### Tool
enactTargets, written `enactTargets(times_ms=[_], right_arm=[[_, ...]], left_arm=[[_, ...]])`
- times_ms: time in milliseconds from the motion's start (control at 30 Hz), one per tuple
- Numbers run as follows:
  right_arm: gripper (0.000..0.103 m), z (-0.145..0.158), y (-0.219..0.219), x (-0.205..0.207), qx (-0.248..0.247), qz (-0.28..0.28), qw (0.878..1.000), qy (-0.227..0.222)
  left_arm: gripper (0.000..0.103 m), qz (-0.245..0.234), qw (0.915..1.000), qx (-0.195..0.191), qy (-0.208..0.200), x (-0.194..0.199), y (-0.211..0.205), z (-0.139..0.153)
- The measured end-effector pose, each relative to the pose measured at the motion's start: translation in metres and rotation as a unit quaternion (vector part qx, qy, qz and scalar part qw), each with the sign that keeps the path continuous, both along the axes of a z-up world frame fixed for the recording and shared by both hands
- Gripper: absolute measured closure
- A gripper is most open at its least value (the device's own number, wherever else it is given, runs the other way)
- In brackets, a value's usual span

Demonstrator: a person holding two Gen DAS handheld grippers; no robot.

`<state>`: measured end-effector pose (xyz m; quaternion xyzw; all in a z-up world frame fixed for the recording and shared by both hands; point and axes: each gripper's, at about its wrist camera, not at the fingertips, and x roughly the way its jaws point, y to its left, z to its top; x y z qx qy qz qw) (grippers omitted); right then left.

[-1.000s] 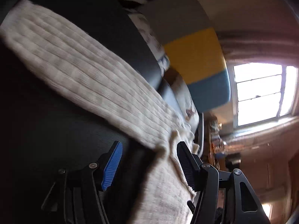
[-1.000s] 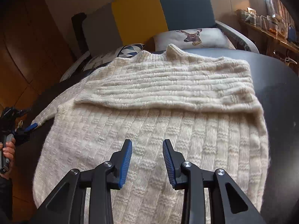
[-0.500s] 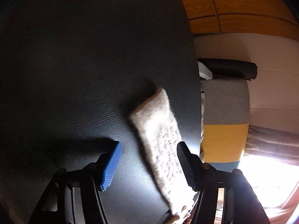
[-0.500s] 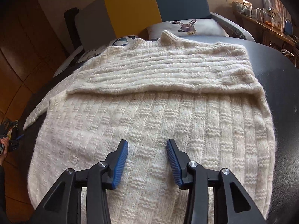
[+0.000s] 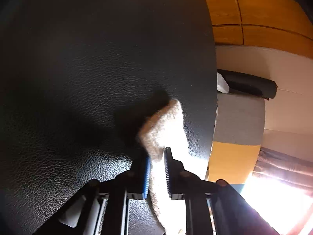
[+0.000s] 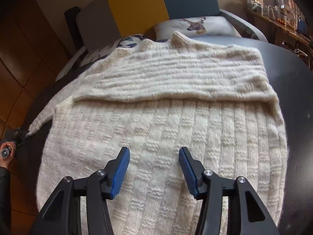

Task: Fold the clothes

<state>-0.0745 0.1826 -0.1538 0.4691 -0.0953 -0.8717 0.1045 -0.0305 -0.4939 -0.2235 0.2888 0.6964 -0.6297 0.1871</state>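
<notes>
A cream knitted sweater (image 6: 166, 121) lies spread on a black leather-like table (image 6: 289, 74), its right sleeve folded across the chest. The left sleeve (image 6: 42, 119) stretches off toward the table's left edge. In the left wrist view my left gripper (image 5: 156, 156) is shut on the sleeve cuff (image 5: 166, 123), which sticks out past the fingertips over the black table (image 5: 88, 78). That gripper (image 6: 18, 138) shows small at the far left of the right wrist view, held by a hand. My right gripper (image 6: 154, 156) hovers open over the sweater's lower body, nothing between its fingers.
Behind the table stands a sofa with grey, yellow and blue back panels (image 6: 137, 5) and a deer-print cushion (image 6: 195, 26). A shelf with small items (image 6: 273, 9) runs along the right wall. Wooden panels (image 5: 264, 15) lie beyond the table's edge.
My left gripper has shut on the sleeve cuff, which lay loose between open fingers half a second ago. My right gripper has opened wider and moved slightly nearer the sweater.
</notes>
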Motion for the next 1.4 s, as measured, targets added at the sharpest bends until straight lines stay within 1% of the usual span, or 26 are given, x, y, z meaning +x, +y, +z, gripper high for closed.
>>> enactTargets(times_ms=[100, 200, 300, 400, 467, 600, 733, 833, 867, 967, 1033, 1133, 1233, 1333, 1400], right_arm=[[0.049, 0.024, -0.009, -0.03, 0.006, 0.012, 1.0, 0.027], [0.049, 0.033, -0.028, -0.071, 0.017, 0.038, 0.999, 0.031], [0.049, 0.023, -0.048, -0.109, 0.024, 0.059, 0.998, 0.003], [0.049, 0.001, -0.065, -0.136, 0.042, 0.067, 0.996, -0.033], [0.049, -0.021, -0.072, -0.145, 0.065, 0.067, 0.993, -0.075], [0.048, -0.028, -0.083, -0.136, 0.1, 0.071, 0.992, -0.04], [0.047, -0.03, -0.075, -0.128, 0.084, 0.063, 0.994, -0.023], [0.047, -0.031, -0.071, -0.124, 0.074, 0.06, 0.995, -0.012], [0.047, -0.031, -0.069, -0.124, 0.07, 0.057, 0.996, -0.01], [0.047, -0.033, -0.067, -0.124, 0.062, 0.054, 0.997, -0.002], [0.047, -0.033, -0.065, -0.121, 0.057, 0.053, 0.997, 0.005], [0.047, -0.034, -0.06, -0.12, 0.041, 0.053, 0.998, 0.011], [0.047, -0.035, -0.053, -0.119, 0.018, 0.056, 0.998, 0.012], [0.047, -0.036, -0.048, -0.118, 0.004, 0.062, 0.998, 0.014], [0.047, -0.037, -0.047, -0.118, -0.001, 0.066, 0.998, 0.017]], left_arm=[[0.094, -0.002, 1.0, -0.006, -0.002, -0.001, 0.0, 0.001], [0.094, -0.006, 0.9999, -0.01, -0.002, -0.003, 0.001, 0.003], [0.094, -0.012, 0.9999, -0.012, 0.002, -0.006, 0.002, 0.009], [0.094, -0.024, 0.9991, -0.031, 0.016, -0.012, 0.003, 0.024], [0.094, -0.036, 0.998, -0.042, 0.032, -0.017, 0.007, 0.036], [0.095, -0.068, 0.9928, -0.072, 0.067, -0.034, 0.02, 0.066], [0.095, -0.115, 0.9836, -0.083, 0.112, -0.061, 0.052, 0.101], [0.095, -0.163, 0.9725, -0.085, 0.144, -0.082, 0.085, 0.123], [0.095, -0.181, 0.9676, -0.087, 0.153, -0.097, 0.101, 0.134], [0.095, -0.236, 0.9512, -0.092, 0.176, -0.139, 0.146, 0.16], [0.095, -0.278, 0.9383, -0.096, 0.183, -0.173, 0.181, 0.172], [0.095, -0.34, 0.9181, -0.09, 0.184, -0.216, 0.244, 0.174], [0.095, -0.399, 0.8968, -0.087, 0.171, -0.24, 0.31, 0.165], [0.095, -0.448, 0.8781, -0.098, 0.136, -0.255, 0.363, 0.141], [0.095, -0.48, 0.8637, -0.106, 0.111, -0.265, 0.397, 0.125]])
